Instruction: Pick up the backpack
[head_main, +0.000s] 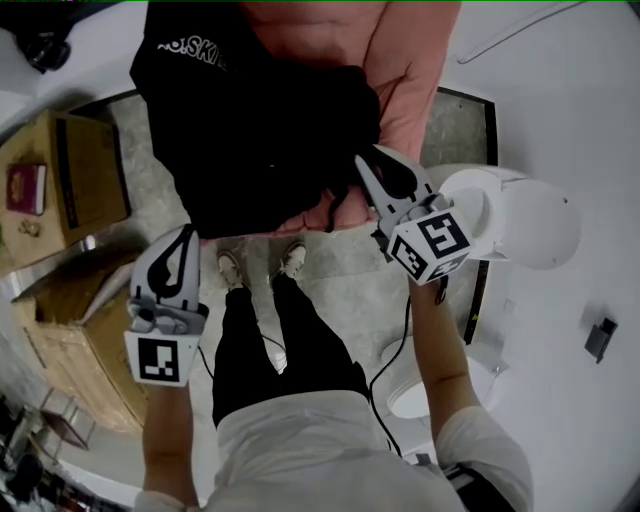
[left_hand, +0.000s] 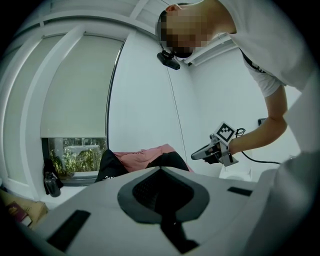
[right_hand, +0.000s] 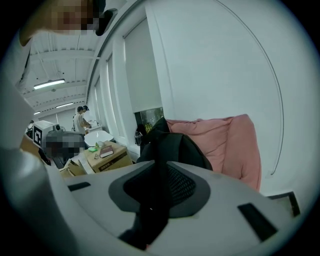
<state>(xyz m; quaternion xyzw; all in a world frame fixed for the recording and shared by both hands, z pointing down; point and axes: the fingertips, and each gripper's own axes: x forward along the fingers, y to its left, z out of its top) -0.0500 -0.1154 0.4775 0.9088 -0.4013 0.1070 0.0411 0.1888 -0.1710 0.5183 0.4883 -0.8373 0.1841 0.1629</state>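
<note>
Backpack strap (right_hand: 157, 180), black, runs up through the narrow gap of the right gripper (head_main: 365, 168), whose jaws stand slightly parted around it, right of centre in the head view. At lower left, the left gripper (head_main: 184, 240) hangs with its jaws together, holding nothing. Beyond them, at upper centre, the black backpack (head_main: 255, 130) lies slumped on a pink cushion (head_main: 405, 70). A cardboard box (head_main: 75, 170) sits at far left.

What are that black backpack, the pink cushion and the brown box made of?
The backpack is probably nylon or polyester cloth, matte black, slumping in soft folds. The pink cushion looks like soft matte fabric, creased and puffy. The box is plain brown cardboard, dull, with crisp folded edges.
</note>
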